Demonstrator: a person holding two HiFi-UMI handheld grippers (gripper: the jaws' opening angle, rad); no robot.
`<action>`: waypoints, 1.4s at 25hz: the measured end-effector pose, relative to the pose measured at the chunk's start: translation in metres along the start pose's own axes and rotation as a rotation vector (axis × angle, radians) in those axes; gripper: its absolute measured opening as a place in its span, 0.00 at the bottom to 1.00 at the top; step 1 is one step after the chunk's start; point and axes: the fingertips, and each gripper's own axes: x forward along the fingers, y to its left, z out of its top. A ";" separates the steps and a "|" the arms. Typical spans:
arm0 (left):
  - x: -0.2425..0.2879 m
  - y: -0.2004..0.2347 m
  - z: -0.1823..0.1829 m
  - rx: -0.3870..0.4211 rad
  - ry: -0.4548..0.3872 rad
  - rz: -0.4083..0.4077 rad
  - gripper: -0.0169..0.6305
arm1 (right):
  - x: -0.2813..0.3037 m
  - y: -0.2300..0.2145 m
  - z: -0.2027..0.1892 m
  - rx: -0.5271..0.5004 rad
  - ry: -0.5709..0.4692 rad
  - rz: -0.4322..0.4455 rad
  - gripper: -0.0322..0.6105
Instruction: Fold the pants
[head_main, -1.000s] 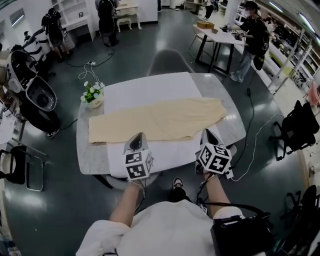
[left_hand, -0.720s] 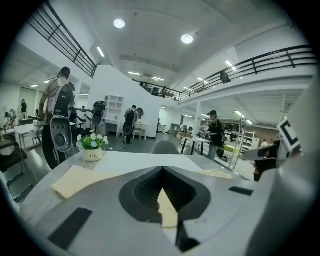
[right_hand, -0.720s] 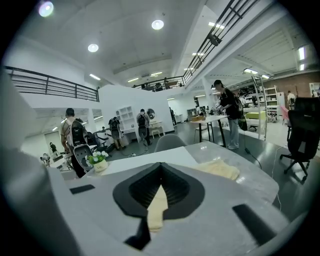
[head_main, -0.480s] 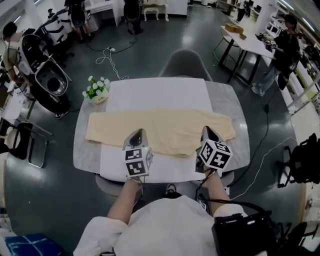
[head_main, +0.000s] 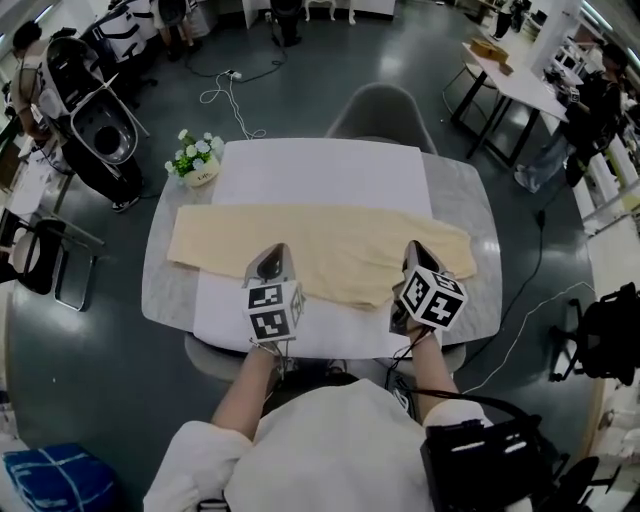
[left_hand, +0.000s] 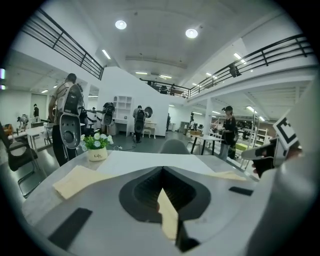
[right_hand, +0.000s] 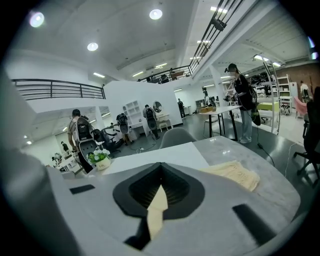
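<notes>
Head view, looking down on a grey table (head_main: 470, 205) that is carrying a white sheet (head_main: 320, 170). The cream pants (head_main: 330, 240) are lying flat across the sheet, running left to right, with both ends reaching onto the bare table top; the ribbed waistband end is lying at the right. The left claw (head_main: 273, 258) is reaching onto the near edge of the pants at their left half, and the right claw (head_main: 413, 255) is reaching onto it at their right half. In the left gripper view the jaws are standing together, pinching a strip of the pants (left_hand: 167, 215); in the right gripper view the jaws are likewise closed on a fold of the pants (right_hand: 156, 207). A pot of flowers (head_main: 197, 160) is standing at the table's far left corner, near the pants' left end, and a grey chair (head_main: 385, 105) is standing at the far side.
</notes>
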 end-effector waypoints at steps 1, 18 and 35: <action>0.001 0.002 0.000 -0.003 -0.002 -0.006 0.03 | 0.000 0.002 -0.001 -0.006 -0.002 -0.006 0.04; 0.043 -0.105 -0.024 0.059 0.088 -0.297 0.03 | -0.079 -0.098 -0.028 0.098 -0.032 -0.295 0.04; 0.098 -0.169 -0.096 0.164 0.212 -0.322 0.03 | -0.065 -0.219 -0.078 0.198 0.021 -0.403 0.04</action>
